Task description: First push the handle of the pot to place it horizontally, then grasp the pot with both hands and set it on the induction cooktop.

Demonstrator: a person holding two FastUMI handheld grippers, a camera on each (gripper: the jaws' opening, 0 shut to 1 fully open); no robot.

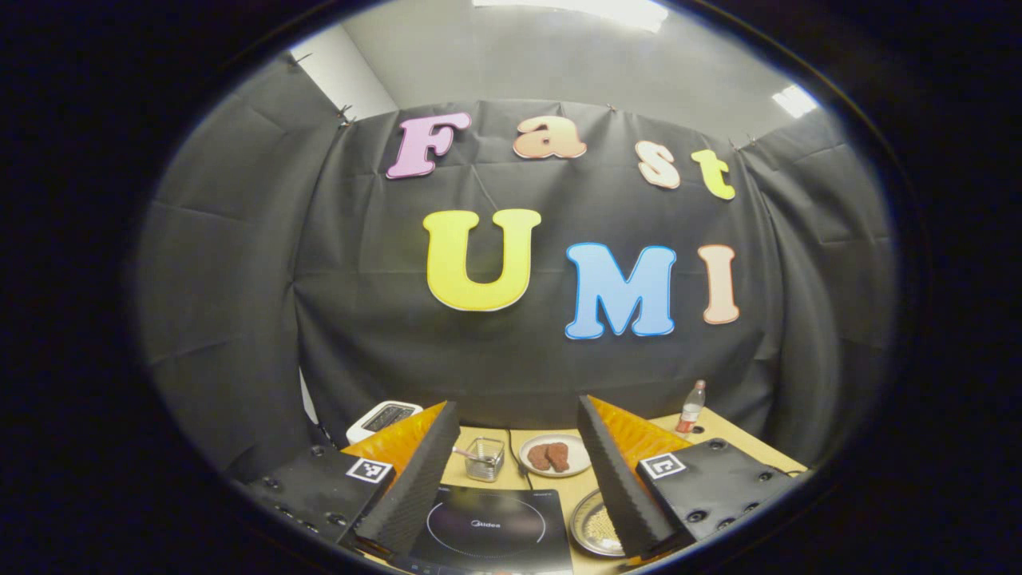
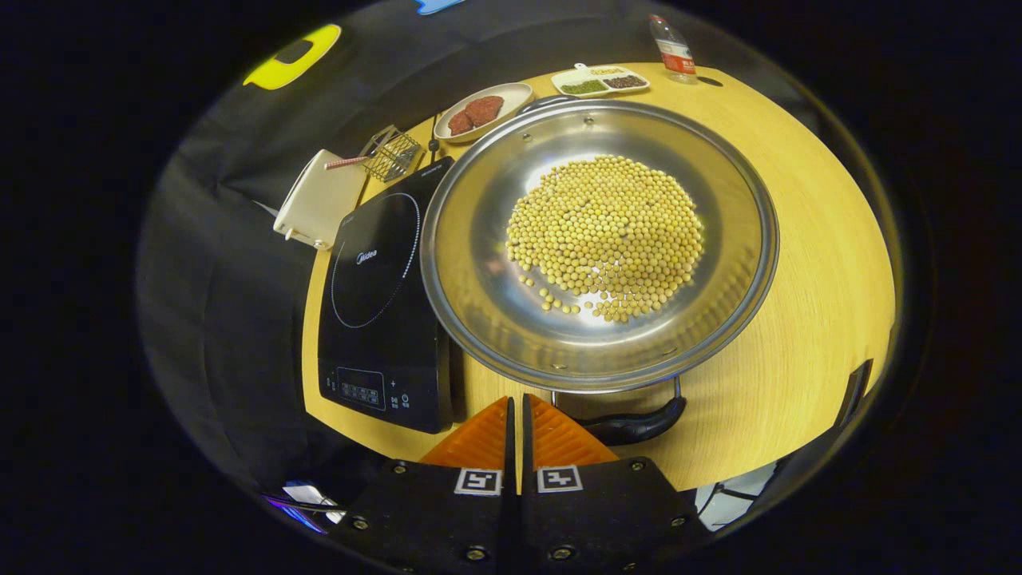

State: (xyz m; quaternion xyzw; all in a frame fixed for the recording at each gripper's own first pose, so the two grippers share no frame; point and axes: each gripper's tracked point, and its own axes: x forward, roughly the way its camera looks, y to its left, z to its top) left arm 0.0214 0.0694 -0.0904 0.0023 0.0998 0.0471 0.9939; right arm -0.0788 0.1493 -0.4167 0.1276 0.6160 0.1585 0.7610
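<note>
The wooden table (image 2: 814, 263) bears our steel pot (image 2: 599, 239), touching the induction cooktop (image 2: 383, 311) at its nine o'clock. Loose soybeans (image 2: 607, 235) make it heavy and slippery-walled; we judge the handle (image 2: 639, 427) at six o'clock the hold. Right gripper (image 2: 516, 415) pressed together, left gripper (image 1: 519, 471) spread apart.

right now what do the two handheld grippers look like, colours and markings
The left gripper has two wedge-shaped fingers: orange ribbed faces with dark textured pads along their facing edges. They sit on black bolted blocks, each carrying a square black-and-white fiducial tag. The right gripper is built alike: orange ribbed fingers, black bolted body, one tag beside each finger.
</note>
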